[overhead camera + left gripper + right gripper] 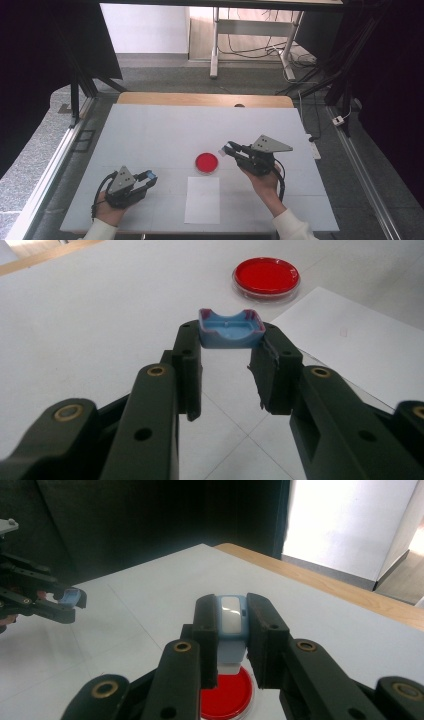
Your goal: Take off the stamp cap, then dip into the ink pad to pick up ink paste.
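My left gripper point(149, 177) rests low over the table's front left, shut on a small blue cap point(231, 330) with pinkish edges, its hollow side up. The right gripper point(230, 148) hovers just right of a round red dish point(206, 163) and is shut on a light-blue and white block point(231, 622). In the right gripper view the red dish point(227, 699) lies below the jaws, and the left gripper point(70, 600) with its blue cap shows at the far left. In the left gripper view the dish point(266, 277) lies ahead to the right.
A white sheet of paper point(202, 200) lies flat in front of the dish, between the two hands. The white table point(165, 130) has a wooden far edge point(205, 99). Dark frame posts and cables stand beyond the table.
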The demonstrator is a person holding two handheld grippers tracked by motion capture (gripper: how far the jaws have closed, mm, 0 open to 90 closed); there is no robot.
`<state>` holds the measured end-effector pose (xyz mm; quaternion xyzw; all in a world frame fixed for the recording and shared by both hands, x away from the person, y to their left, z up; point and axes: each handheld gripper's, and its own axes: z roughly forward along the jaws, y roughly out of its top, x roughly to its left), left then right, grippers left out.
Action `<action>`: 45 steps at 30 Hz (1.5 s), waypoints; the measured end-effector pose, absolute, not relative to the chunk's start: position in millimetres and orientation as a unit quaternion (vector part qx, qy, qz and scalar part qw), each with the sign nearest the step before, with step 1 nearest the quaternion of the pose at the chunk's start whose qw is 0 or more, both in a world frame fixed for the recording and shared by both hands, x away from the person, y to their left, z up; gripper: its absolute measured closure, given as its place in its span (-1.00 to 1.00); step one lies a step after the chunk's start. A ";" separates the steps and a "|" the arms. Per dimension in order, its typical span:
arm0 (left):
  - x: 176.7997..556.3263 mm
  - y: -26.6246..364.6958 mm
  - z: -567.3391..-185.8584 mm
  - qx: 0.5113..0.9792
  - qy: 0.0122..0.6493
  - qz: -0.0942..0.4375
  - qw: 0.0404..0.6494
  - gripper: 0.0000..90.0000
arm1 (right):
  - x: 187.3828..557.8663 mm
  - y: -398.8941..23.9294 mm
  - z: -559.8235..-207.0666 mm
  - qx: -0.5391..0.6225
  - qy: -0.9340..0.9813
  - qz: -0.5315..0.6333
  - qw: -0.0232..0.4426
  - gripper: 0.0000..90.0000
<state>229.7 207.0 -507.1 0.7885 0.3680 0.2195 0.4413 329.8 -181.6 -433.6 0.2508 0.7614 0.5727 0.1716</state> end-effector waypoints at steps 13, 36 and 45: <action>227.8 204.4 -507.6 0.788 0.370 0.221 0.439 0.46 | 330.2 -179.3 -430.5 0.246 0.766 0.571 0.163 0.67; 229.9 200.7 -510.8 0.795 0.366 0.215 0.434 0.46 | 355.0 -150.6 -443.7 0.244 0.794 0.537 0.144 0.67; 230.0 200.5 -511.4 0.796 0.366 0.215 0.432 0.46 | 364.8 -138.0 -452.8 0.247 0.812 0.514 0.126 0.67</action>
